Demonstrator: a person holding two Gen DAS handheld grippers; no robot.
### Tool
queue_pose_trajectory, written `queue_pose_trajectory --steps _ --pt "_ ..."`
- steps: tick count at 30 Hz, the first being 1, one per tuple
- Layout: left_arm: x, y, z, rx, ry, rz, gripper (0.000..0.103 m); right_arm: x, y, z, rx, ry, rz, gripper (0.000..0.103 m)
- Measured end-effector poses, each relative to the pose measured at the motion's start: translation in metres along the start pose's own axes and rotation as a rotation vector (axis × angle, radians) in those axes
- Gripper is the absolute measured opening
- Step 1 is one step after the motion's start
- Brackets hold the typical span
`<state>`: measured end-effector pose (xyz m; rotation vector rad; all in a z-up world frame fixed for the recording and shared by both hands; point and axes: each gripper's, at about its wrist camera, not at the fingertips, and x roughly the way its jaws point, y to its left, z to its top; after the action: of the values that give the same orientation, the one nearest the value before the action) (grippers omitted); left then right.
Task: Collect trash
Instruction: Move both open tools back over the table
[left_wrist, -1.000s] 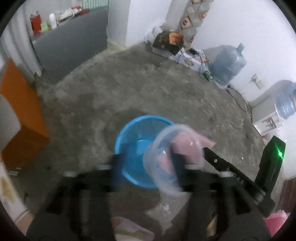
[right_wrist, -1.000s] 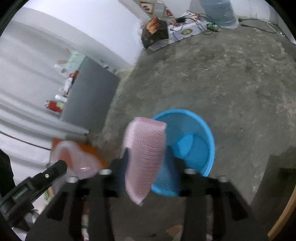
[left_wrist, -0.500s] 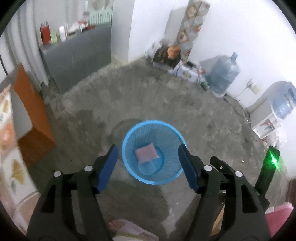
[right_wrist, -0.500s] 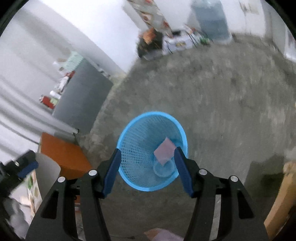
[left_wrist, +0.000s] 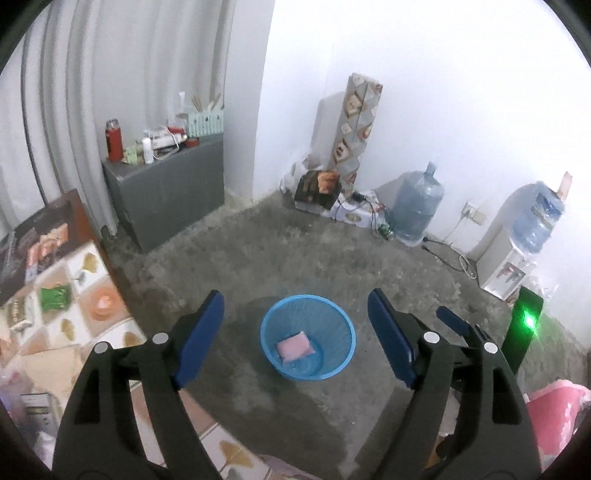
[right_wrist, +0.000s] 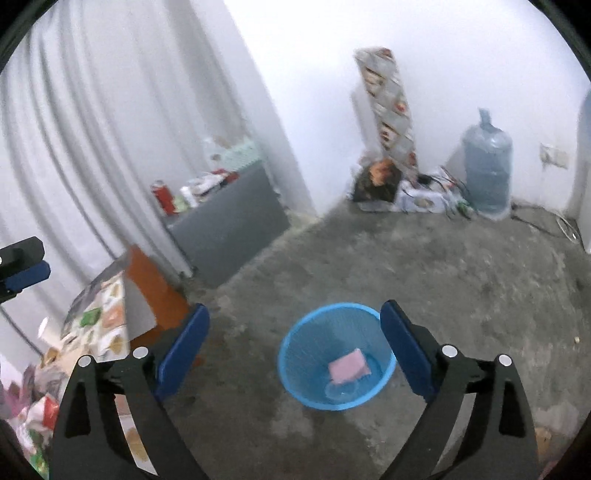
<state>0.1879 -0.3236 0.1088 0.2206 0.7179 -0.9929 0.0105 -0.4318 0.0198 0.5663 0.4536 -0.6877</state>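
A blue mesh waste basket (left_wrist: 334, 363) (right_wrist: 295, 354) stands on the grey floor. Inside it lie a pink foam pad (left_wrist: 294, 346) (right_wrist: 347, 368) and a clear plastic cup (right_wrist: 341, 390). My left gripper (left_wrist: 297, 332) hangs high above the basket, its jaws opening wide with nothing between them. My right gripper (right_wrist: 293, 341) is likewise raised over the basket, jaws opening and empty. The right gripper's body with a green light (left_wrist: 524, 325) shows at the right of the left wrist view. The left gripper's blue tip (right_wrist: 26, 275) shows at the left edge of the right wrist view.
A table with a patterned cloth (left_wrist: 66, 295) (right_wrist: 99, 325) and clutter stands to the left. A grey cabinet (left_wrist: 166, 192) with bottles sits by the curtain. Water jugs (left_wrist: 415, 210) (right_wrist: 487, 173), cables, a water dispenser (left_wrist: 506, 258) and boxes line the far wall. A pink object (left_wrist: 554, 417) lies at lower right.
A second ago the left gripper held the clear cup and the right held the pink pad over the basket. Both were let go into it, and both grippers rose and opened wider.
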Motion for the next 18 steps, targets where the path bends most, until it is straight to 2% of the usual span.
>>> queue_pose_trajectory --steps 5,10,14,18 --pt "-0.054 0.016 -0.011 -0.001 -0.047 0.022 0.076 -0.015 0.026 0.004 -0.031 0.027 0.133 0.091" --pt "-0.105 0.042 -0.033 -0.043 -0.080 0.073 0.076 -0.019 0.059 -0.001 -0.069 0.094 0.264 0.091" --pt "-0.142 0.068 -0.050 -0.083 -0.116 0.134 0.076 -0.019 0.088 -0.008 -0.093 0.162 0.369 0.091" --pt "-0.182 0.099 -0.069 -0.170 -0.160 0.229 0.076 -0.020 0.120 -0.018 -0.139 0.228 0.469 0.091"
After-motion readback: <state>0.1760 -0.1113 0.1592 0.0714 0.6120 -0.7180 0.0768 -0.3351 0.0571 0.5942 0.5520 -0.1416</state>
